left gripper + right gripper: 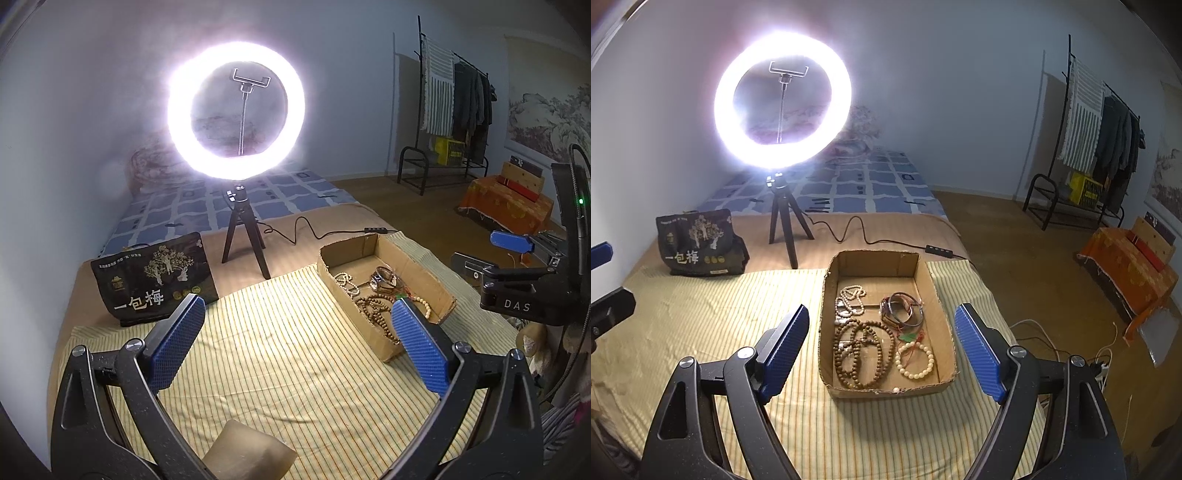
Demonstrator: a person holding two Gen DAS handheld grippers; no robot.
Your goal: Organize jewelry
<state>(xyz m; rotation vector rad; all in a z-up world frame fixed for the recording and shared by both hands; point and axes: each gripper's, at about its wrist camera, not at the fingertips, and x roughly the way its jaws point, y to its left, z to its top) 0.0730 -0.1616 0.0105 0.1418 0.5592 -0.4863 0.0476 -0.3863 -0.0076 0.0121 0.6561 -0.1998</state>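
A shallow cardboard box (925,273) lies on the striped cloth and holds the jewelry: a long brown bead necklace (862,350), a white bead bracelet (916,360), a pale bead string (849,299), dark bangles (903,310) and a small green pendant (907,336). My right gripper (881,317) is open and empty, hovering above the box's near half. My left gripper (297,308) is open and empty over the bare cloth, left of the box (373,243). The right gripper (517,273) also shows at the left wrist view's right edge.
A lit ring light on a tripod (783,99) stands behind the box, its cable (871,240) trailing right. A black printed bag (698,243) stands at back left. The yellow striped cloth (720,314) covers the bed. A clothes rack (1097,140) and an orange-covered stand (1126,273) are on the floor at right.
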